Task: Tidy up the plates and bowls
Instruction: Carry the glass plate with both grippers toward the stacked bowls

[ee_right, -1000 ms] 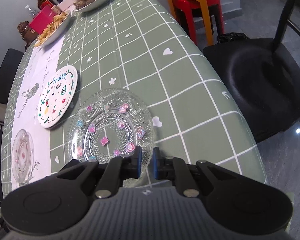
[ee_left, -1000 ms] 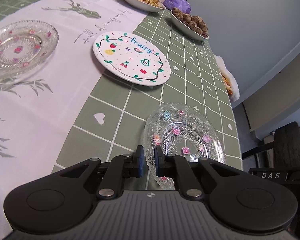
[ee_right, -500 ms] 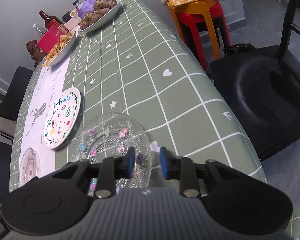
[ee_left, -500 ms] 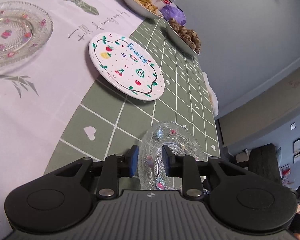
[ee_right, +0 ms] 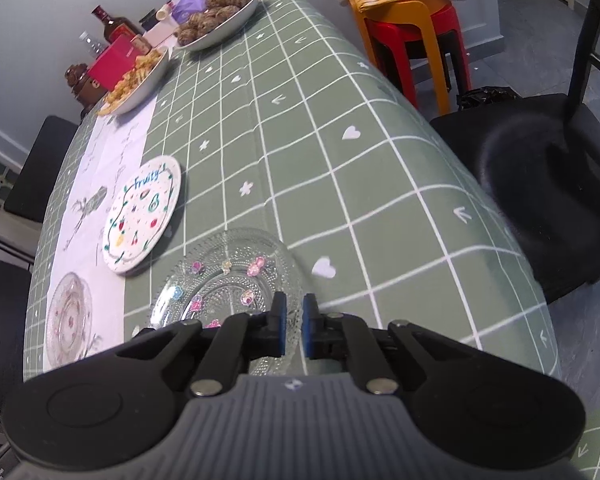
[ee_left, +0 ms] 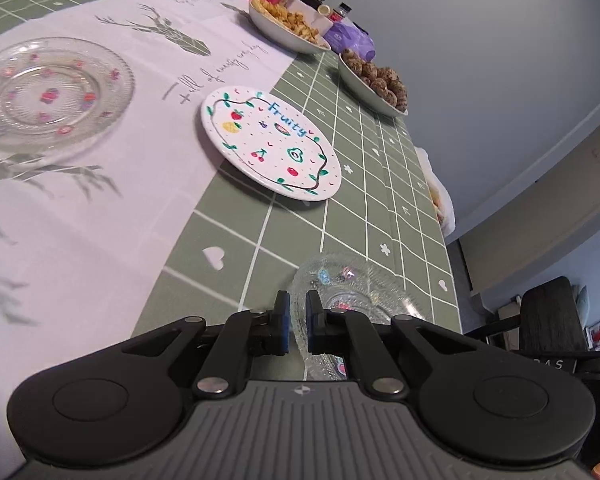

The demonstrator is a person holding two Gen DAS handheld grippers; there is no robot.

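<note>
Each hand-held gripper (ee_left: 296, 322) (ee_right: 291, 328) is black, with blue pads (ee_left: 285, 320), shiny round screws (ee_left: 215, 385), and a ridged grey body.

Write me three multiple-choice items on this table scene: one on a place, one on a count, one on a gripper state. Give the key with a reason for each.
1. Where does the Fruity plate lie?
A. Half on the white runner, half on the green cloth
B. On the orange stool
C. Stacked on a glass plate

2. How many clear glass plates with flower dots show in the right wrist view?
A. One
B. Two
C. Four

3. How does the left gripper stand?
A. Wide open above the cloth
B. Shut on the near glass plate
C. Shut on the Fruity plate

Key: A, its rim straddles the runner's edge. B, the near glass plate and the far glass plate on the runner. B, its blue pads have just closed onto that plate's rim.
</note>
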